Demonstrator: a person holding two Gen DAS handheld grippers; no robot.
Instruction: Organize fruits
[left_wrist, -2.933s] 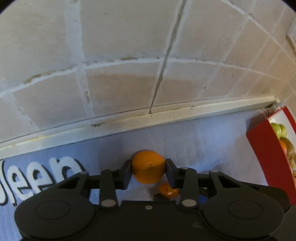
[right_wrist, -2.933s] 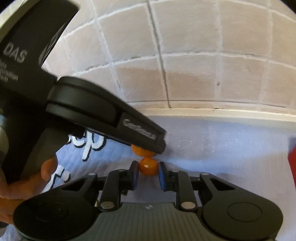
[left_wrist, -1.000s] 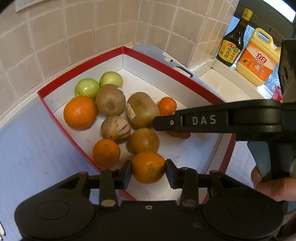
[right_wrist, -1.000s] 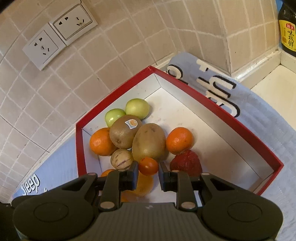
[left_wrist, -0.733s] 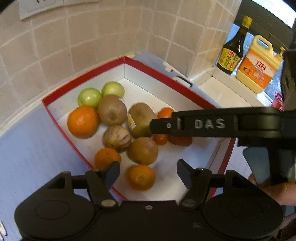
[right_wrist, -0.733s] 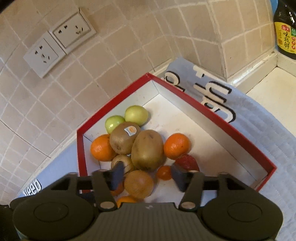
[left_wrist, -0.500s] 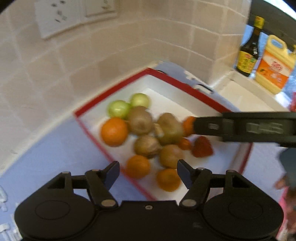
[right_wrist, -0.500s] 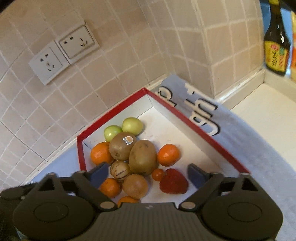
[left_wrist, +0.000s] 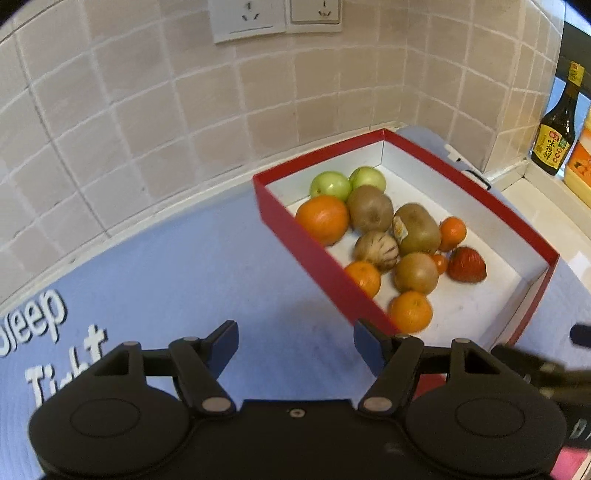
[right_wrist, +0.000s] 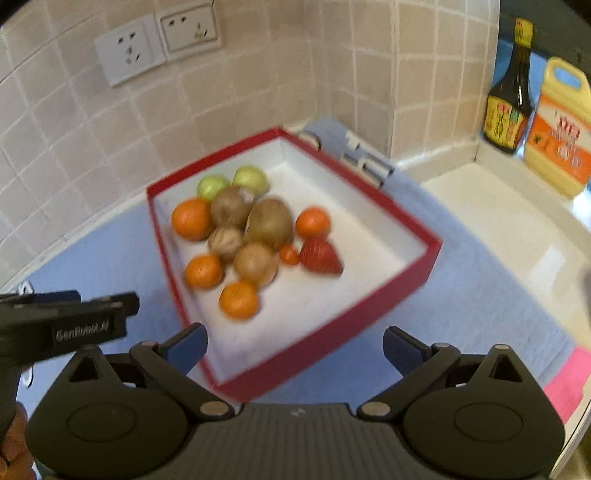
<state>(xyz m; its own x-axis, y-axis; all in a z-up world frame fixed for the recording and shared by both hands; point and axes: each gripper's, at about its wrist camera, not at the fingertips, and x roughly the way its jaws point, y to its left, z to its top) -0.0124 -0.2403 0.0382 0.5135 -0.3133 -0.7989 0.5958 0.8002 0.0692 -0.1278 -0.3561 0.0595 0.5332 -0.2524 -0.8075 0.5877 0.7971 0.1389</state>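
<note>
Now both grippers hang empty above the fruit box.
Left gripper and right gripper stand wide with nothing between the jaws; the fruits crowd the red box's back-left corner on the blue-matted surface. Probably best to scan the mat for strays, then approach each squarely.

Black hand-held gripper, blue pads, silver screws

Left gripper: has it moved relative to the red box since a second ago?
Yes. The left gripper has pulled back and off the red box's near-left side; its jaws, then over the box floor, now stand open over the blue mat.
</note>
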